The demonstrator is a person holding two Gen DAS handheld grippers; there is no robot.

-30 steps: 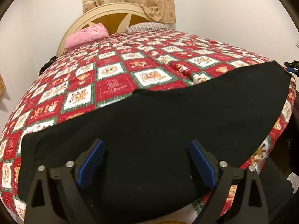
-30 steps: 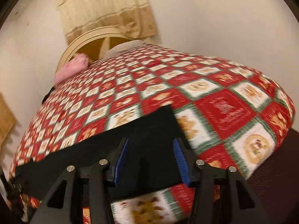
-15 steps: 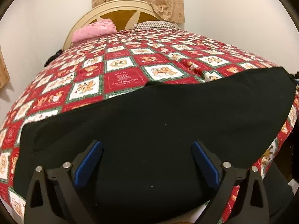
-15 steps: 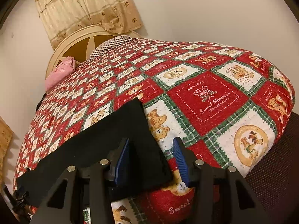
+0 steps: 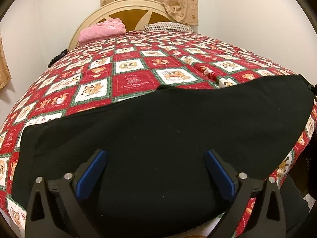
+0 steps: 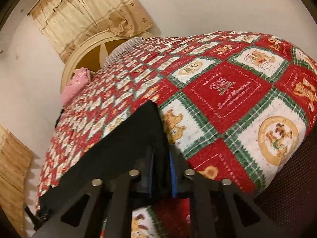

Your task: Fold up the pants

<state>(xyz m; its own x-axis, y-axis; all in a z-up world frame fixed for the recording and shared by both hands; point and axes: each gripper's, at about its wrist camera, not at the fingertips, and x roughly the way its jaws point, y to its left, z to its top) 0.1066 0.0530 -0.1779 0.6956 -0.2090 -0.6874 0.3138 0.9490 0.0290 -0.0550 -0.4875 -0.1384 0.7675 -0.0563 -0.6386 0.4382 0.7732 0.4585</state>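
Black pants [image 5: 162,138] are seen spread flat across the near edge of the bed, on a red, white and green patchwork quilt [image 5: 130,79]. The left tongs [image 5: 156,170] are held wide apart just above the cloth, nothing between the blue pads. The right tongs [image 6: 161,170] are closing, with the end of the pants [image 6: 138,138] pinched between the pads. A pink pillow [image 5: 103,29] is noted by the headboard [image 5: 126,6].

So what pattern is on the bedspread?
Red, white and green patchwork squares with teddy bears on the quilted bedspread; clearest in the right wrist view.
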